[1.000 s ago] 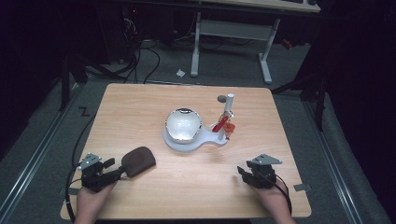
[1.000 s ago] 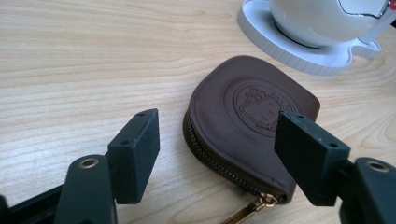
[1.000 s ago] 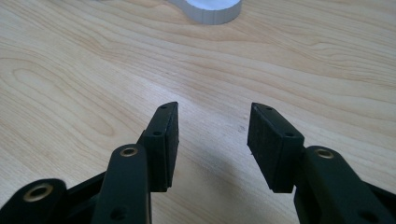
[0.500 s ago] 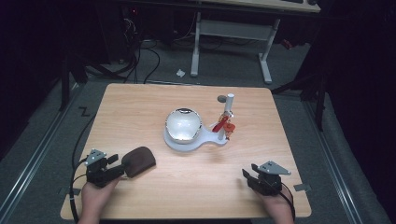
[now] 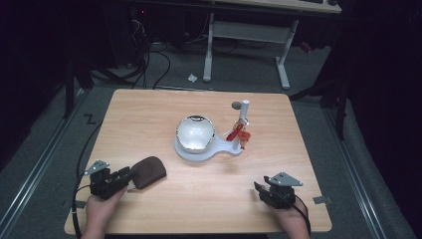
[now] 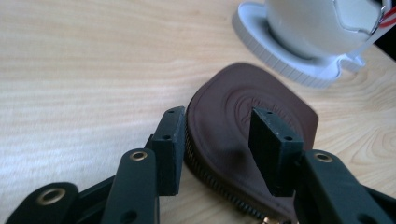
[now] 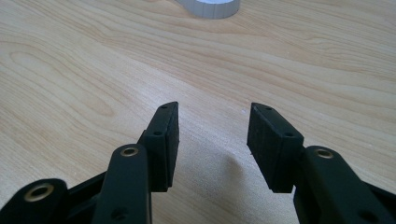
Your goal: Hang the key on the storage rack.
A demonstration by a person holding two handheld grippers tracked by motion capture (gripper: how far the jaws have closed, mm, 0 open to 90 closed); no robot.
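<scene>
A brown zipped pouch point(image 5: 149, 170) lies flat on the wooden table point(image 5: 149, 114) at the front left. My left gripper point(image 5: 129, 176) reaches it from the left, and its jaws have just been closing. In the left gripper view one jaw stands against the pouch's point(image 6: 229, 112) zipper edge and the other hangs over its top; the left gripper point(image 6: 218, 135) is still open. My right gripper point(image 5: 258, 187) rests low at the front right. In its own view the right gripper point(image 7: 214, 128) stands open over bare wood.
A white base point(image 5: 219, 150) at the table's centre carries a shiny round bowl point(image 5: 195, 133), a white upright post point(image 5: 244, 110) and a red clip point(image 5: 241, 134). A small dark disc point(image 5: 236, 105) lies behind them. Cables and a white desk frame point(image 5: 249, 32) stand beyond the far edge.
The left gripper's jaws have narrowed around the end of the pouch. The right gripper has settled slightly lower and farther right. The pouch and the white base have not moved.
</scene>
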